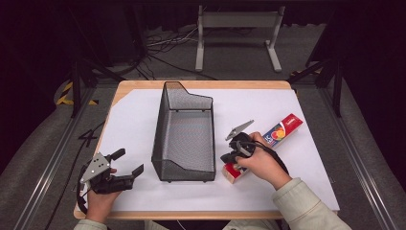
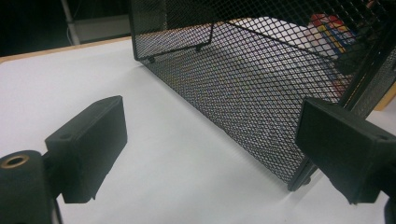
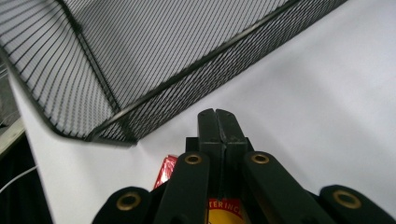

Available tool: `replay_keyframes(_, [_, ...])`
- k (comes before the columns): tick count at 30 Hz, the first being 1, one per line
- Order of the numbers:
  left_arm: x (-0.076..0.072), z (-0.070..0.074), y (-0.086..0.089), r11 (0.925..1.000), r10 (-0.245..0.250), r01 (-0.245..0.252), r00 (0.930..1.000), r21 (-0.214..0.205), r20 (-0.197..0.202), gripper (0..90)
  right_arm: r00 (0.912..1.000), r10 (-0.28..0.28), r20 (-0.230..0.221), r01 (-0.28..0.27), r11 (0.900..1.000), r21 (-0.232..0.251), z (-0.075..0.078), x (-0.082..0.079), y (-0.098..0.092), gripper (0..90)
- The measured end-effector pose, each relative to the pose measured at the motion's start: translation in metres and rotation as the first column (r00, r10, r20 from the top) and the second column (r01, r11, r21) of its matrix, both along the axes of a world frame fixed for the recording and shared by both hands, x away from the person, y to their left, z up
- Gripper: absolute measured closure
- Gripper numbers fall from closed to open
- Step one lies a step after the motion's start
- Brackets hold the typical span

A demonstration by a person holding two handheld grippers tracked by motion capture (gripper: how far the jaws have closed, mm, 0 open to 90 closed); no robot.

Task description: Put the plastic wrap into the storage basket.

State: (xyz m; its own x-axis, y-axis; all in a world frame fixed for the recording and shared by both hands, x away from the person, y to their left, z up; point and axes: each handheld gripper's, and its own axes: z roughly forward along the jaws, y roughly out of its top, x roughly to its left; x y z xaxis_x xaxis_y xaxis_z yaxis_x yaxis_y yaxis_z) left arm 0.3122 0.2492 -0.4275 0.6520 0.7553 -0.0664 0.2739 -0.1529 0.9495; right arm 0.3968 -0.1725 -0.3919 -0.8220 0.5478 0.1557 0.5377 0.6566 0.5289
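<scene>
Right gripper (image 1: 231,157) on the red box (image 1: 268,144) beside the mesh basket (image 1: 184,132).
Your right jaws are clenched above the box near the counter's right edge; open them before descending. Left gripper (image 1: 128,163) idles released.

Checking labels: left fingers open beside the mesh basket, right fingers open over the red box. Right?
Not quite. The right gripper has its fingers shut, pressed flat together above the red box; the right gripper view shows it. The rest holds: the left gripper stands open beside the mesh basket.
</scene>
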Motion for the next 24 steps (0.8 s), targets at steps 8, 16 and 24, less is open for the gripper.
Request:
replay_keyframes(8, [0.001, 0.0, -0.001, 1.0, -0.002, 0.002, 1.0, -0.001, 0.0, 9.9, 0.9973, 0.037, -0.064, -0.039, 0.999, -0.022, 0.002, -0.019, -0.014, 90.0])
replay_keyframes(16, [0.001, 0.0, -0.001, 1.0, -0.005, 0.005, 1.0, 0.003, -0.001, 9.9, 0.9993, 0.038, -0.004, -0.038, 0.9988, 0.033, 0.004, -0.027, -0.029, 90.0])
replay_keyframes(24, [0.002, -0.001, -0.003, 1.0, -0.005, 0.005, 1.0, 0.005, -0.003, 9.9, 0.9402, -0.25, 0.231, 0.202, 0.9558, 0.214, 0.031, -0.027, -0.095, 90.0])
